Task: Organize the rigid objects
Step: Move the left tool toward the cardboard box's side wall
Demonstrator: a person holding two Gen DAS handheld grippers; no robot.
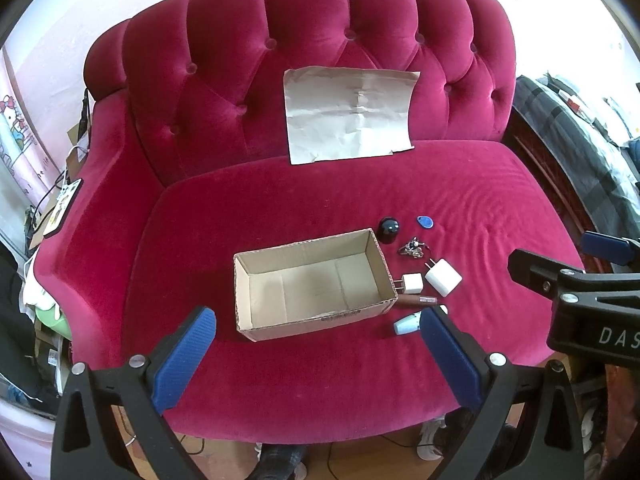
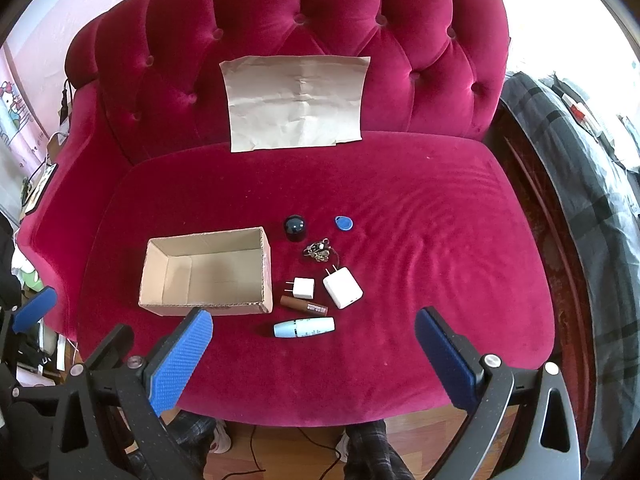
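On the crimson velvet sofa seat (image 2: pixel 400 208), an open, empty cardboard box (image 2: pixel 208 272) sits beside a cluster of small items, likely staged for sorting: two white chargers (image 2: pixel 342 288), a pale blue tube (image 2: pixel 304 327), a blue key fob (image 2: pixel 343 223). Left gripper (image 1: pixel 316 356) and right gripper (image 2: pixel 314 354) hover angled down, jaws spread wide, holding nothing.

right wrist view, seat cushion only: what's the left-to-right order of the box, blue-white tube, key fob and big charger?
cardboard box → light blue and white tube → big white charger, with the blue key fob directly above it in the picture, so those two share a place.
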